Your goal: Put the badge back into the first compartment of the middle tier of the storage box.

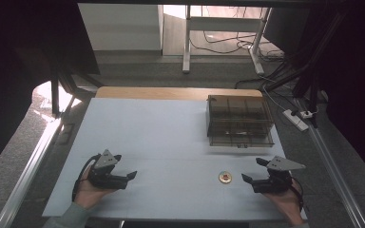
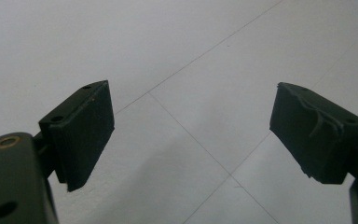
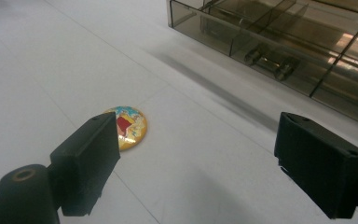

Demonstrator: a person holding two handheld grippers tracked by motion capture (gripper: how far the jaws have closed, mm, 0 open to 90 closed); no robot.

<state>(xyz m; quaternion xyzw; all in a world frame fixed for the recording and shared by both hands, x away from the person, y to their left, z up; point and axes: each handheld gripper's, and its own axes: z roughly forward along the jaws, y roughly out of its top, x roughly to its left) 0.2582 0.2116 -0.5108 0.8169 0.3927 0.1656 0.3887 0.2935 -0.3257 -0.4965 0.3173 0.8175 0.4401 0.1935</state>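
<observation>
A: Item one, the round badge: where is it lying?
B: On the counter, just beside the right gripper, near the smoked drawer box.
A: Jaws?
B: Right gripper and left gripper are both gaping wide, gripping nothing.

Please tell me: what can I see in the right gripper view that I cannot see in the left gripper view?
The right gripper view has the round badge, yellow with a red and blue picture, lying flat on the table just past the left pad of the right claw, partly behind it. It also has the smoky clear drawer box with its handle, farther off.

The left gripper view has the left claw and a crossing of thin seam lines on the table sheet.

Both share the pale table surface and wide-open black jaws holding nothing.
</observation>
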